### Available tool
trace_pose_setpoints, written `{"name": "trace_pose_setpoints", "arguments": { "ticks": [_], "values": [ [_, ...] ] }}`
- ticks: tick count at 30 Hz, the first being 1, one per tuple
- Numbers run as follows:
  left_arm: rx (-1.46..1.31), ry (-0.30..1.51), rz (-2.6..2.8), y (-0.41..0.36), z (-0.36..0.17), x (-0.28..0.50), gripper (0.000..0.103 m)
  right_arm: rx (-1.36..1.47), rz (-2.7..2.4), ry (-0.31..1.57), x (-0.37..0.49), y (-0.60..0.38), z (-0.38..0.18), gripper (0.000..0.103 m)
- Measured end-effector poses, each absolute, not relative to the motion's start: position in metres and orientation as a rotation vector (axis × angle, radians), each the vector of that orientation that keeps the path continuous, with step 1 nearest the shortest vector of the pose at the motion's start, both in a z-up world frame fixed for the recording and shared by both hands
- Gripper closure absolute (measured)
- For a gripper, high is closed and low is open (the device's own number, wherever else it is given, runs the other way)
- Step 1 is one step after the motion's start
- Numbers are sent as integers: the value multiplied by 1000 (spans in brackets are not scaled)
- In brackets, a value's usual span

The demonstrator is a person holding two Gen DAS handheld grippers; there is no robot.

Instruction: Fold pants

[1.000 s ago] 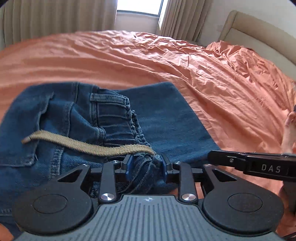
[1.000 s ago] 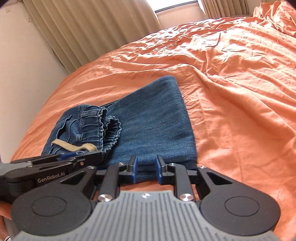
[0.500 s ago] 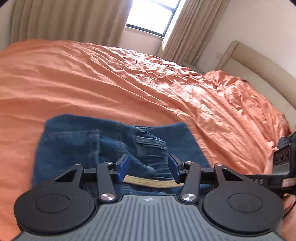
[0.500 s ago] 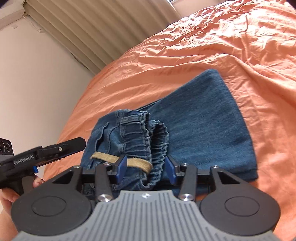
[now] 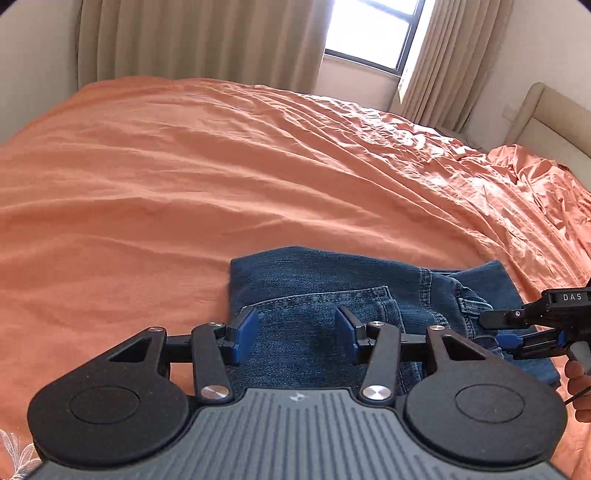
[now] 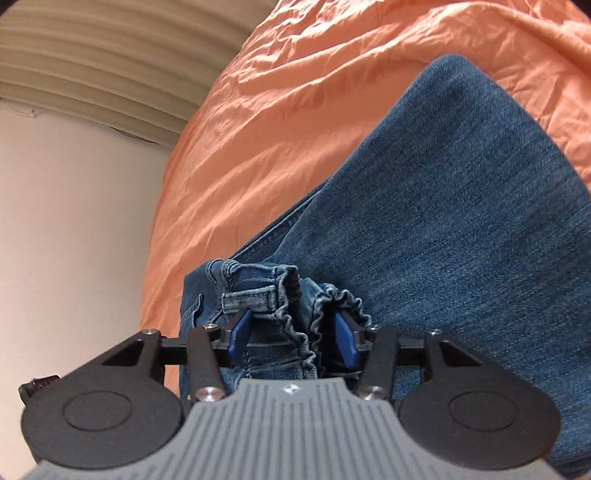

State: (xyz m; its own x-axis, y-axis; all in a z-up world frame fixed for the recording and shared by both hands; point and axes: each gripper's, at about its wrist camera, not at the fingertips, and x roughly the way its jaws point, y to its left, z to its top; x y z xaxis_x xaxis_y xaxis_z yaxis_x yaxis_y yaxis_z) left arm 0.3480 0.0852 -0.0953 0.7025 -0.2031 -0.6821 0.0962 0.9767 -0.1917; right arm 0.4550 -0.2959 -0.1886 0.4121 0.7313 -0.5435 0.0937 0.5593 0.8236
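The blue denim pants lie folded on the orange bedsheet. My left gripper is open and empty, held above the back-pocket area near the fold's left edge. My right gripper is open, low over the bunched elastic waistband, its jaws either side of it without closing. The folded legs stretch away to the upper right. The right gripper also shows at the right edge of the left wrist view, at the pants' right side.
The orange sheet covers the whole bed, wrinkled toward the headboard at the right. Curtains and a window stand behind the bed. A pale wall lies beyond the bed's left edge.
Both grippers let go of the pants and opened. The left one rose and pulled back. The right one swung down close over the waistband. The tan drawstring is out of sight.
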Motion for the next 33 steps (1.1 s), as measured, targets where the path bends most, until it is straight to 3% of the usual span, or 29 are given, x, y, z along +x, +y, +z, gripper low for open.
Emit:
{"name": "trace_pose_setpoints", "arguments": {
  "ticks": [1, 4, 8, 14, 18, 23, 29, 33],
  "values": [
    [-144, 775, -169, 85, -96, 347, 49, 935, 482, 1098, 457, -295, -190, 75],
    [-140, 770, -172, 86, -95, 343, 50, 831, 489, 1078, 457, -287, -169, 87],
    [-120, 758, -144, 86, -89, 335, 60, 562, 525, 1029, 457, -259, -109, 92],
    [-149, 713, -101, 93, -66, 327, 60, 390, 580, 952, 465, -239, -13, 94],
    [-161, 700, -101, 90, -55, 329, 60, 366, 532, 920, 475, -253, 21, 94],
    [-148, 702, -135, 75, -58, 337, 60, 400, 383, 956, 483, -310, 0, 94],
    [-103, 731, -187, 51, -79, 355, 60, 483, 206, 1076, 485, -378, -98, 95],
    [-91, 743, -211, 38, -96, 375, 60, 555, 185, 1085, 492, -398, -134, 98]
  ]
}}
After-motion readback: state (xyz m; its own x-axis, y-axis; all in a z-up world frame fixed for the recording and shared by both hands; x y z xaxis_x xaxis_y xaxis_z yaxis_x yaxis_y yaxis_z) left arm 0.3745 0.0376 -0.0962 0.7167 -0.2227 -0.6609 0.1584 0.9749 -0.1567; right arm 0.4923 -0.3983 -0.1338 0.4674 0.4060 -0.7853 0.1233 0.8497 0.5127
